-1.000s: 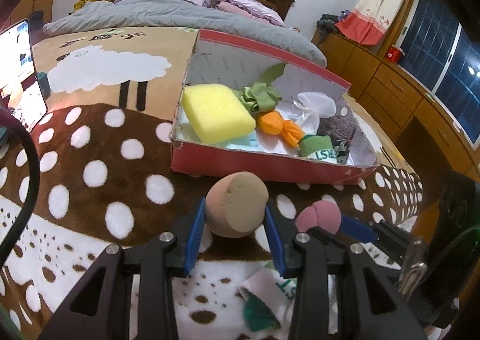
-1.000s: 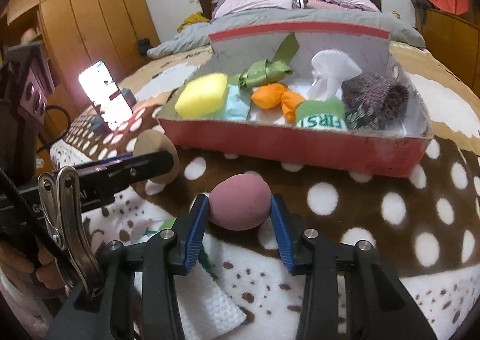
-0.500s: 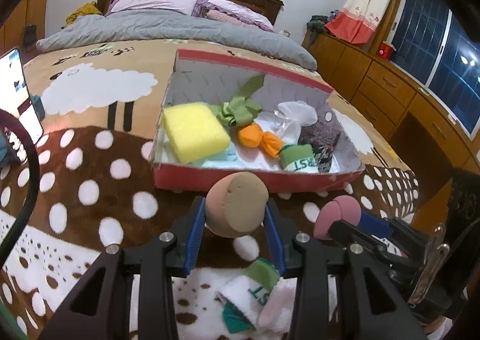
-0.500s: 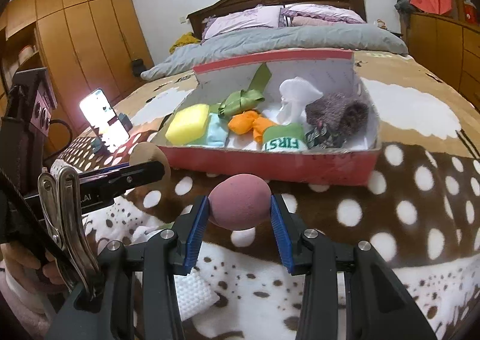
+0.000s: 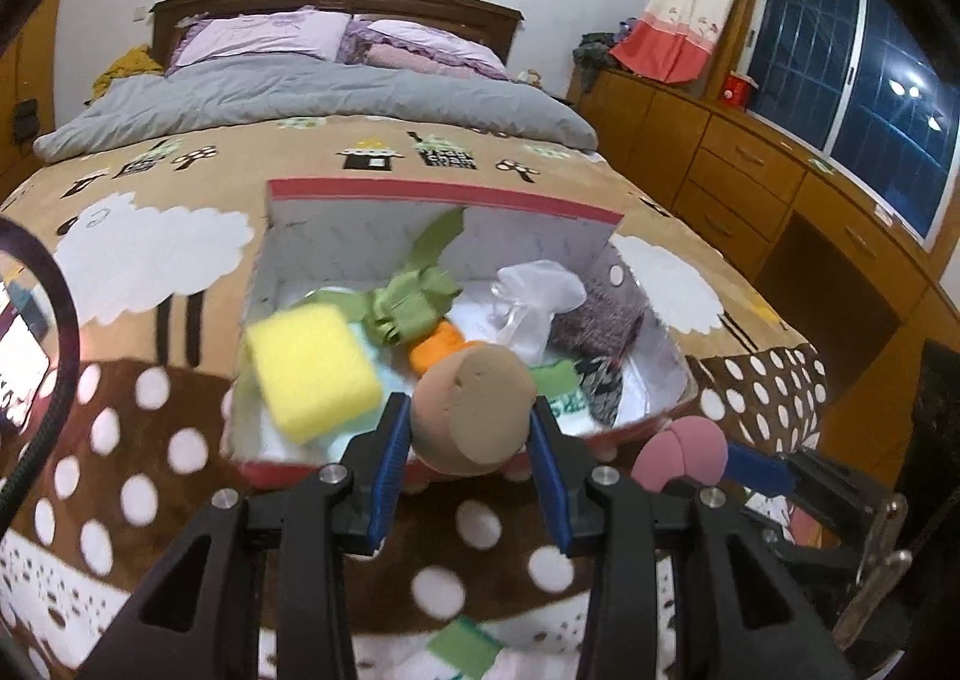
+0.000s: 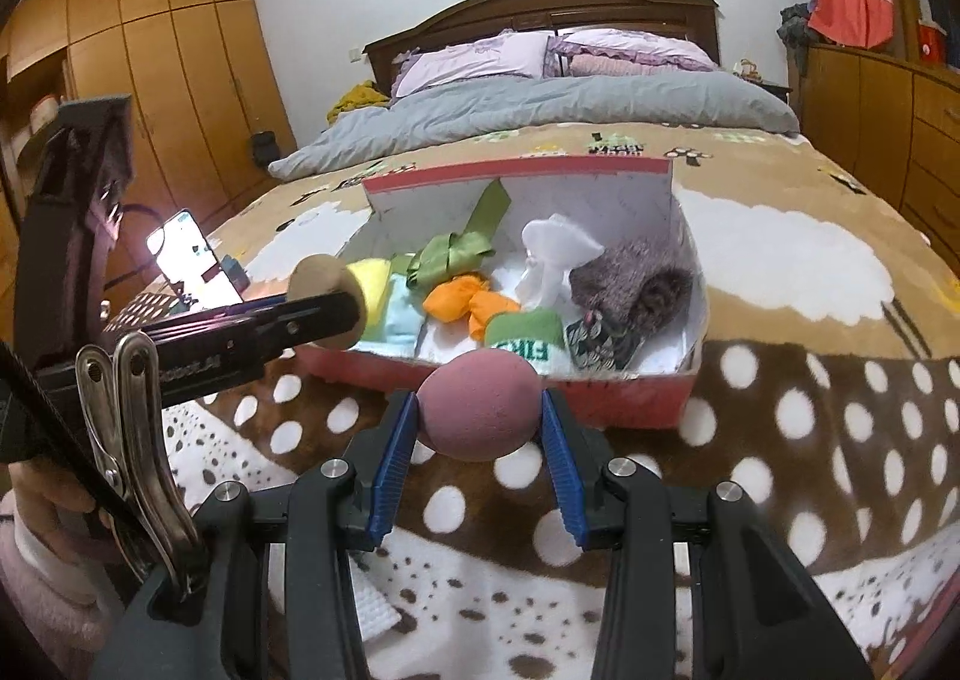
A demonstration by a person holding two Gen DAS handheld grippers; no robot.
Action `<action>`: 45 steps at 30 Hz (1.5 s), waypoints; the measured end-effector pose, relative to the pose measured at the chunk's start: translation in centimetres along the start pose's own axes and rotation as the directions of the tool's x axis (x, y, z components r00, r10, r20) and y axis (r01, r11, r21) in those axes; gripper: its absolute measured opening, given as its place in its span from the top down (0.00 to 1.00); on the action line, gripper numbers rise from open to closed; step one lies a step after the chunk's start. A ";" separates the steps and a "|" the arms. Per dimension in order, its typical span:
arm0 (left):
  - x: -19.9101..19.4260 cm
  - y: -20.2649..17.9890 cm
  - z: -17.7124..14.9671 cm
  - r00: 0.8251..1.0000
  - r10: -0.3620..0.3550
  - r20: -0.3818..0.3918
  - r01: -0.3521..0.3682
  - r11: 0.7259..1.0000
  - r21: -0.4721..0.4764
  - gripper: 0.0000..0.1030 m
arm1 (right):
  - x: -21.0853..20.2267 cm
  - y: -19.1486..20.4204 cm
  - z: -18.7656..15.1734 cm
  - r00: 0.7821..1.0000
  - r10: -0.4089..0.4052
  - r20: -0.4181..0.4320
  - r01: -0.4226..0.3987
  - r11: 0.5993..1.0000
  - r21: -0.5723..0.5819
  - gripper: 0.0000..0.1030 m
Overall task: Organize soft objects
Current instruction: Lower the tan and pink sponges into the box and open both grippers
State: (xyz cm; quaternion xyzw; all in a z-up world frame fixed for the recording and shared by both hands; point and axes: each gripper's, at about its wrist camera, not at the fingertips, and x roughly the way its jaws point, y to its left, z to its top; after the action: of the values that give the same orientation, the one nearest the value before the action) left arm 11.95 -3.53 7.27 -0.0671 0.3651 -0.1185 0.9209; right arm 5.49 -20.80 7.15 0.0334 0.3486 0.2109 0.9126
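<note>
My left gripper [image 5: 471, 422] is shut on a tan makeup sponge [image 5: 474, 410], held in the air just in front of the red box [image 5: 438, 191]. The right gripper [image 6: 477, 413] is shut on a pink egg-shaped sponge [image 6: 477, 404], also lifted before the red box [image 6: 630, 395]. Inside the box lie a yellow sponge [image 5: 312, 368], a green ribbon [image 5: 414, 302], an orange cloth [image 5: 438, 350], a white plastic bag [image 5: 534, 296], a green-and-white sock [image 6: 528, 335] and a fuzzy purple-grey knit [image 6: 636, 275]. In the right wrist view the left gripper [image 6: 327, 299] carries the tan sponge [image 6: 315, 272] at left.
The box sits on a bed covered by a brown spotted blanket [image 6: 810, 410] with sheep print. A lit phone [image 6: 192, 254] stands at the left. A white cloth [image 6: 375, 602] and a green-white sock [image 5: 468, 641] lie on the blanket below the grippers. Wooden drawers [image 5: 750, 182] line the right.
Both grippers have risen and moved toward the box with their sponges still gripped. The box interior now shows more from above, and the left gripper has rolled slightly.
</note>
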 end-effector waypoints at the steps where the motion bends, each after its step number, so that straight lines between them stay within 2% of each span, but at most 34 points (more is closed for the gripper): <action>1: 0.4 -0.1 0.3 1.000 -0.004 -0.001 0.004 1.000 0.004 0.61 | 0.0 -0.1 0.2 1.000 -0.003 0.001 0.003 1.000 -0.002 0.58; 5: 2.1 -0.2 0.9 1.000 -0.012 -0.015 0.012 1.000 0.001 0.61 | -0.1 -0.6 1.1 1.000 -0.024 0.007 0.024 1.000 -0.013 0.58; 15: 5.9 1.3 0.2 0.997 -0.001 -0.079 -0.003 0.999 -0.044 0.61 | 1.0 -2.2 4.1 0.996 -0.090 0.026 0.090 0.995 -0.034 0.58; 18: 6.6 1.6 -0.1 0.995 0.007 -0.101 -0.013 0.999 -0.053 0.61 | 1.9 -2.9 5.0 0.994 -0.106 0.024 0.107 0.994 -0.032 0.58; 22: 6.9 1.3 -0.3 0.995 0.027 -0.091 -0.030 0.999 -0.024 0.60 | 3.9 -4.2 6.6 0.991 -0.132 0.024 0.132 0.991 -0.014 0.58; 30: 6.7 1.6 -0.6 0.996 0.024 -0.085 -0.026 0.999 -0.030 0.60 | 8.2 -5.5 8.9 0.988 -0.151 0.007 0.151 0.988 0.000 0.58; 40: 6.7 1.4 -0.7 0.996 0.027 -0.082 -0.029 0.999 -0.028 0.60 | 12.7 -6.8 8.5 0.975 -0.212 -0.063 0.212 0.977 -0.016 0.58; 45: 6.6 1.0 -0.8 0.996 0.031 -0.082 -0.032 0.999 -0.009 0.54 | 12.9 -6.7 7.9 0.975 -0.214 -0.057 0.213 0.977 -0.033 0.56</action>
State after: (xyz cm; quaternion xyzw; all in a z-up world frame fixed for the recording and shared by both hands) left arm 16.25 -4.34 2.12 -0.0612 0.4043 -0.1045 0.9066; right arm 21.65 -20.96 3.71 -0.0231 0.3744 0.1173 0.9195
